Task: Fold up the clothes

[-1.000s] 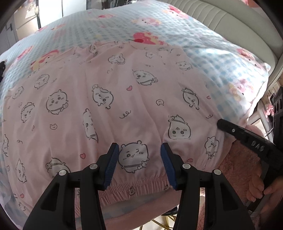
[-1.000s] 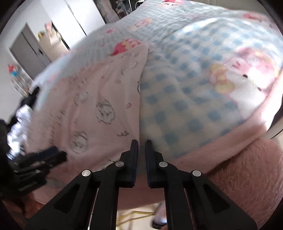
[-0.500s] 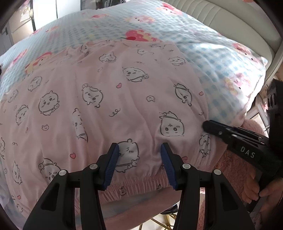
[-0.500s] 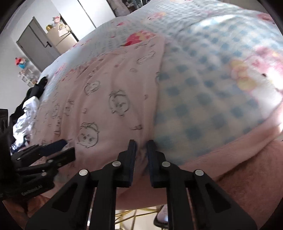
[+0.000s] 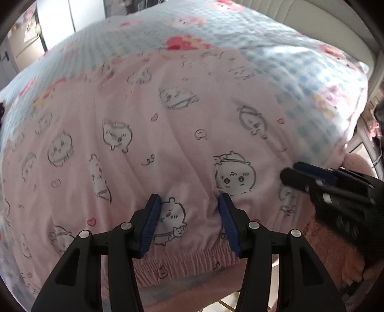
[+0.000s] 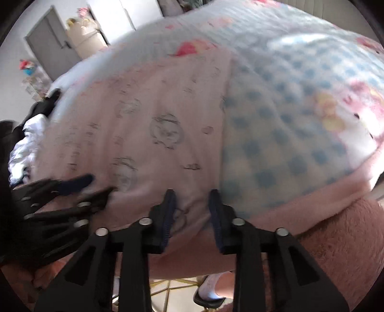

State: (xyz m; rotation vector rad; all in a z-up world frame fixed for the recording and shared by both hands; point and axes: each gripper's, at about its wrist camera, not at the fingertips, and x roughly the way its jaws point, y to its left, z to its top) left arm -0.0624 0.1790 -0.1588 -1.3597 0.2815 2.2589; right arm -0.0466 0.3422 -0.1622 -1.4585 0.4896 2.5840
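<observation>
A pink garment [image 5: 148, 134] printed with cartoon animals lies spread flat on the bed, its elastic waistband [image 5: 192, 261] at the near edge. My left gripper [image 5: 189, 204] is open, its fingers over the fabric just above the waistband. My right gripper [image 6: 192, 195] is open at the garment's [image 6: 148, 134] near right corner; it also shows at the right of the left wrist view [image 5: 295, 172]. The left gripper shows blurred at the left of the right wrist view [image 6: 93, 184]. Neither holds fabric.
The bed has a blue checked quilt [image 5: 276, 48] with cartoon prints and a fluffy pink blanket [image 6: 336, 240] at its near edge. Dark and white clothes [image 6: 26, 134] lie at the far left. A slipper [image 6: 211, 290] is on the floor below. A headboard [image 5: 324, 21] is at the right.
My right gripper has opened from shut and moved left onto the garment's near right corner. My left gripper stayed open and moved slightly closer to the fabric.
</observation>
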